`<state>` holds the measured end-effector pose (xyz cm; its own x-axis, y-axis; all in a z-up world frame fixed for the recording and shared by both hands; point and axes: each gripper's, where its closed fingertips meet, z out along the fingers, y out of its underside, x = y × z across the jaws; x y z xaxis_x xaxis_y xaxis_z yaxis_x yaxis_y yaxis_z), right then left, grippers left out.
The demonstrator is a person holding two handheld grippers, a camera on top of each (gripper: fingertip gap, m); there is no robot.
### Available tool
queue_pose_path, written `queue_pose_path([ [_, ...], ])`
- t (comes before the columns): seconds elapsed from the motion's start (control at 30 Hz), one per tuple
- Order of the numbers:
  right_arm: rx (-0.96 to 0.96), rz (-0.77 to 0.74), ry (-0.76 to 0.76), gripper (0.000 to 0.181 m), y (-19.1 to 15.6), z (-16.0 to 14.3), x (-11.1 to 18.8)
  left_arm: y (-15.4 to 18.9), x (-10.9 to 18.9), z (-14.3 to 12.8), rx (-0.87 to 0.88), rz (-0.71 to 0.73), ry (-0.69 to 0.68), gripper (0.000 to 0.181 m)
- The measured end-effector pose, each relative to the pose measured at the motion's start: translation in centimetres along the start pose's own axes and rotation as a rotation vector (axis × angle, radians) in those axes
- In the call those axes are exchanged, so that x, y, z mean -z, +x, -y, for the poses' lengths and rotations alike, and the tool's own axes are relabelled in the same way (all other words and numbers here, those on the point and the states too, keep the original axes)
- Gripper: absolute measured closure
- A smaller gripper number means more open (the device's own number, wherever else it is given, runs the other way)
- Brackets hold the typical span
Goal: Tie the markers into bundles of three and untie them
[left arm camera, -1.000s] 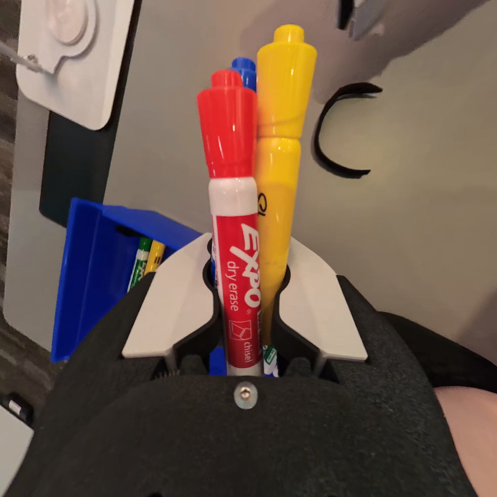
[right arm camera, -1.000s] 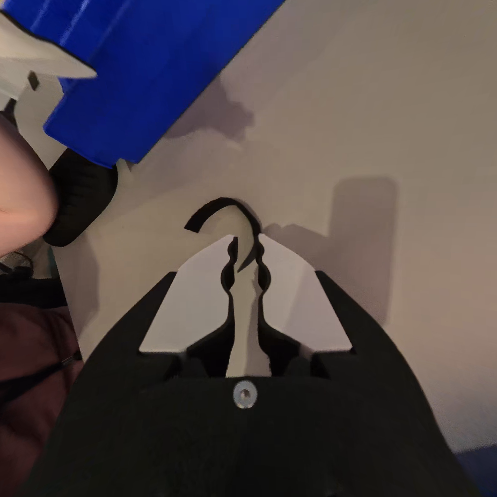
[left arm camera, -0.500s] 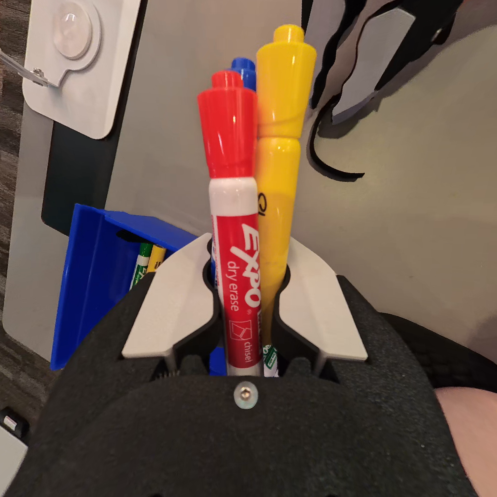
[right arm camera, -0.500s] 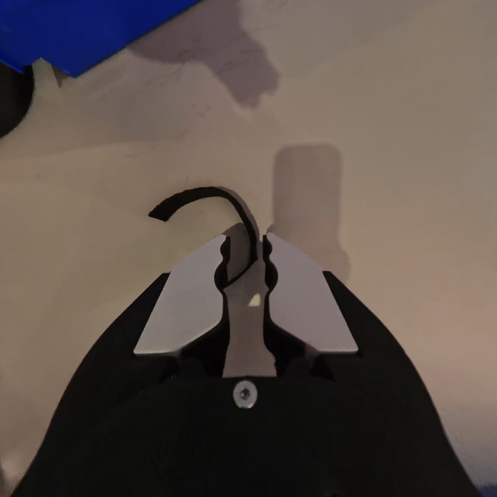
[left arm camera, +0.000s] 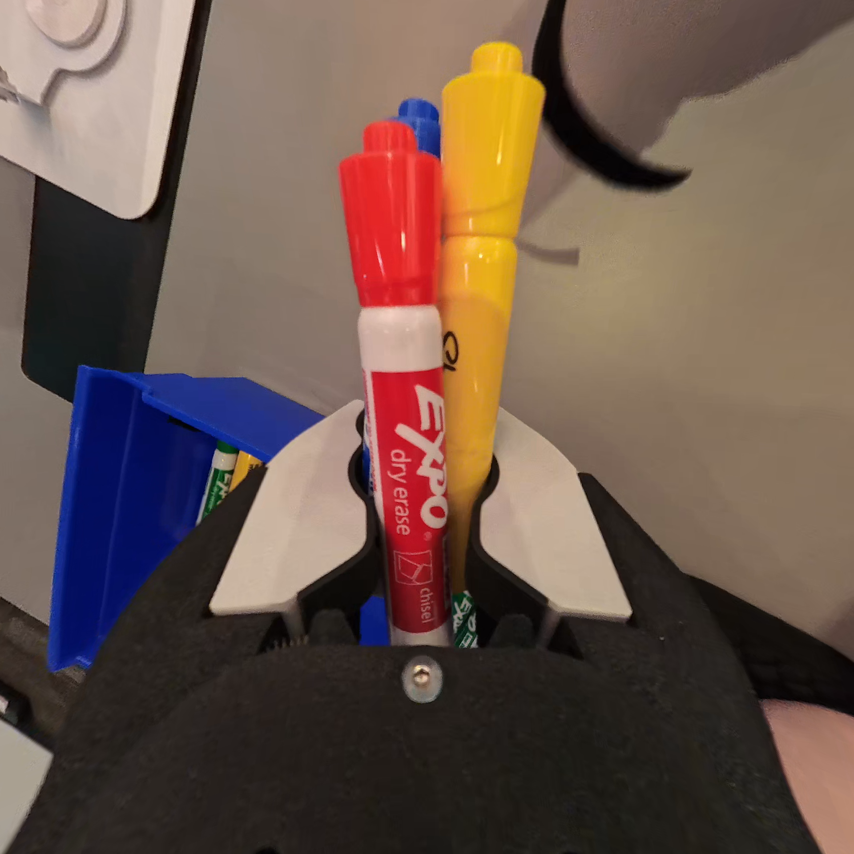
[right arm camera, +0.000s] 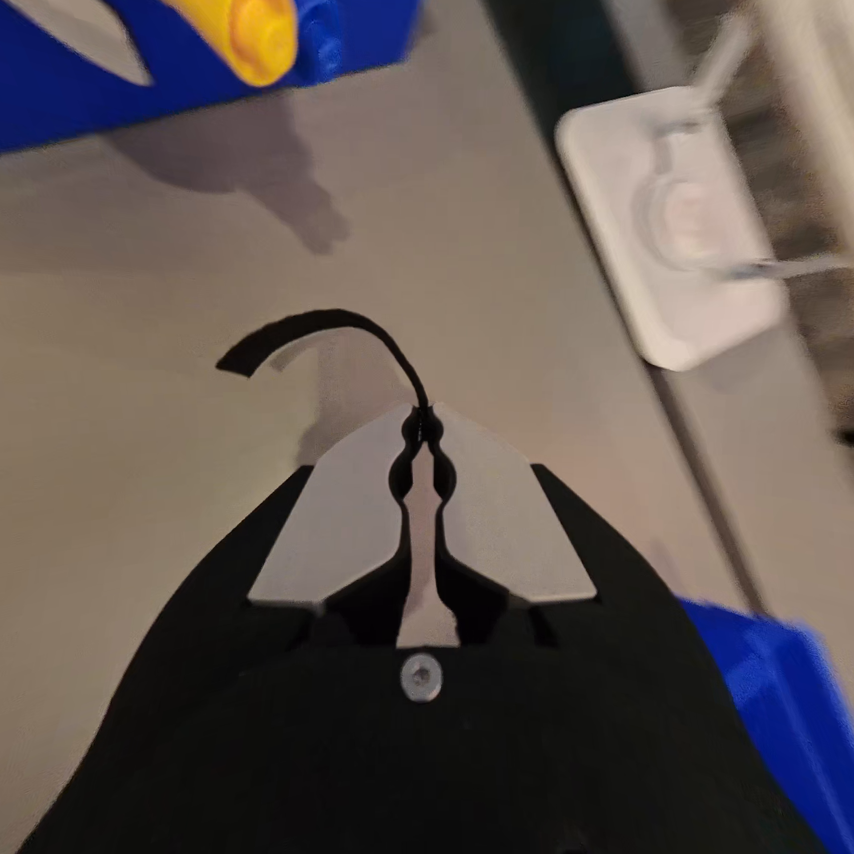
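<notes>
My left gripper [left arm camera: 427, 416] is shut on three markers held side by side and pointing forward: a red one [left arm camera: 399, 323], a yellow one [left arm camera: 485, 259] and a blue one [left arm camera: 418, 125] mostly hidden behind them. My right gripper [right arm camera: 423, 406] is shut on one end of a curved black strap [right arm camera: 323, 323] and holds it above the grey table. The strap also shows in the left wrist view [left arm camera: 596, 148], lifted just right of the yellow cap. The yellow cap tip [right arm camera: 261, 41] and blue cap [right arm camera: 323, 41] show at the top of the right wrist view.
A blue bin [left arm camera: 120, 485] with more markers, a green one [left arm camera: 217, 480] among them, stands left of my left gripper; it also shows in the right wrist view [right arm camera: 69, 111]. A white plate with a clear dome [right arm camera: 670, 222] lies at the table's edge. Another blue bin corner [right arm camera: 795, 721] is at lower right. One gripper's finger ends stand about 15 cm off the other's.
My right gripper has closed on the strap's end and lifted it off the table, swinging toward the marker tips. My left gripper still holds the three markers in place.
</notes>
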<state>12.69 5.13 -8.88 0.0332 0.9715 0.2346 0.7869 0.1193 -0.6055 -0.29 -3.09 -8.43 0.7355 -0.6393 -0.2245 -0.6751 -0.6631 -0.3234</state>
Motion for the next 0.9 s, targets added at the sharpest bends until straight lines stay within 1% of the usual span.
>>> queue_pose_path([
  [0.03, 0.002, -0.133, -0.012, 0.178, 1.9, 0.0, 1.2, -0.2, -0.3, 0.1, 0.020, 0.004, -0.006, 0.138],
  [0.1, -0.037, -0.475, -0.022, 0.177, 6.3, 0.0, 4.3, -0.2, -1.0, 0.9, 0.067, 0.001, -0.003, 0.138],
  [0.13, -0.051, -0.615, -0.005, 0.177, 7.6, 0.4, 5.8, 0.0, -1.2, 1.4, 0.084, -0.005, 0.003, 0.137],
  [0.17, -0.057, -0.718, 0.037, 0.178, 8.3, 1.1, 7.1, 0.4, -1.5, 1.9, 0.097, -0.015, 0.008, 0.137],
  [0.23, -0.023, -0.821, 0.131, 0.178, 7.9, 3.1, 8.3, 1.0, -2.1, 3.1, 0.113, -0.029, 0.024, 0.138],
  [0.27, 0.007, -0.858, 0.151, 0.178, 7.5, 3.8, 8.6, 1.3, -2.3, 3.6, 0.129, -0.035, 0.033, 0.138],
  [0.4, 0.046, -0.915, 0.219, 0.178, 6.4, 5.6, 8.8, 1.7, -2.9, 4.3, 0.180, -0.049, 0.038, 0.138],
  [0.5, 0.041, -0.963, 0.250, 0.178, 6.9, 6.0, 9.6, 2.0, -3.1, 4.4, 0.165, -0.049, 0.027, 0.138],
  [0.57, 0.027, -0.967, 0.279, 0.178, 7.1, 6.3, 9.7, 2.3, -3.2, 4.7, 0.165, -0.055, 0.031, 0.138],
  [0.67, 0.024, -0.942, 0.294, 0.178, 6.8, 6.6, 8.6, 3.1, -3.4, 5.2, 0.156, -0.081, 0.036, 0.138],
  [0.73, 0.036, -0.926, 0.293, 0.177, 6.3, 6.8, 7.8, 3.1, -3.6, 5.4, 0.162, -0.072, 0.032, 0.138],
  [0.9, 0.060, -0.843, 0.340, 0.178, 3.8, 8.3, 6.4, 2.8, -3.8, 5.4, 0.190, -0.064, 0.036, 0.138],
])
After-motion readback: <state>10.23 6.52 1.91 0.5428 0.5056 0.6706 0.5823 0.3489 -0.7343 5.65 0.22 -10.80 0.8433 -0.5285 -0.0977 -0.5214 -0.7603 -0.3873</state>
